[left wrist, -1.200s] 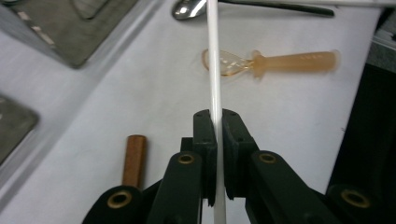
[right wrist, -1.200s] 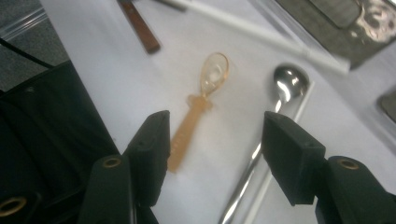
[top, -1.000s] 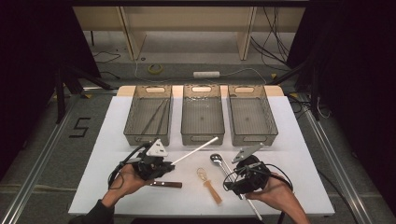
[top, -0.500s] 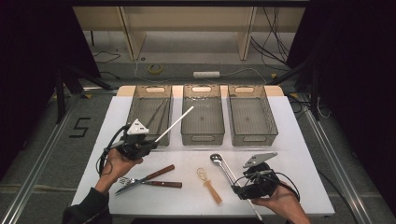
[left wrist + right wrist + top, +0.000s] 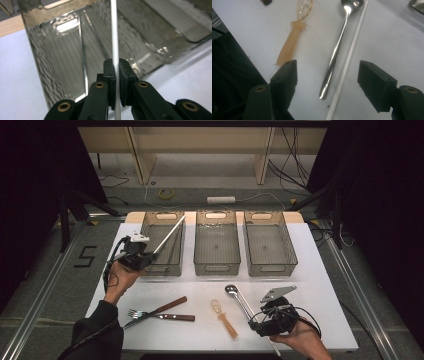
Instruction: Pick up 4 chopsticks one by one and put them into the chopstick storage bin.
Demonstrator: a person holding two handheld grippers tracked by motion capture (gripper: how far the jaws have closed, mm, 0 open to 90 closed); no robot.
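My left gripper (image 5: 149,256) (image 5: 116,65) is shut on a thin white chopstick (image 5: 170,234) (image 5: 114,30). It holds the stick slanted over the front of the left clear bin (image 5: 172,265) (image 5: 62,52). My right gripper (image 5: 261,319) (image 5: 329,71) hovers low near the table's front edge, open, its jaws having just been opening. Under its gap lie a metal spoon (image 5: 239,296) (image 5: 337,50) and a second white chopstick (image 5: 352,50), neither touched by the pads. An amber-handled tool with a clear head (image 5: 225,316) (image 5: 290,45) lies left of the spoon.
A middle bin (image 5: 216,266) and a right bin (image 5: 272,266) stand beside the left one at the back of the white table (image 5: 315,285). A fork (image 5: 137,314) and a wooden-handled knife (image 5: 170,305) lie at the front left.
My left hand has carried the white chopstick from the front of the table back and left to the left bin. My right gripper has sunk slightly toward the spoon.
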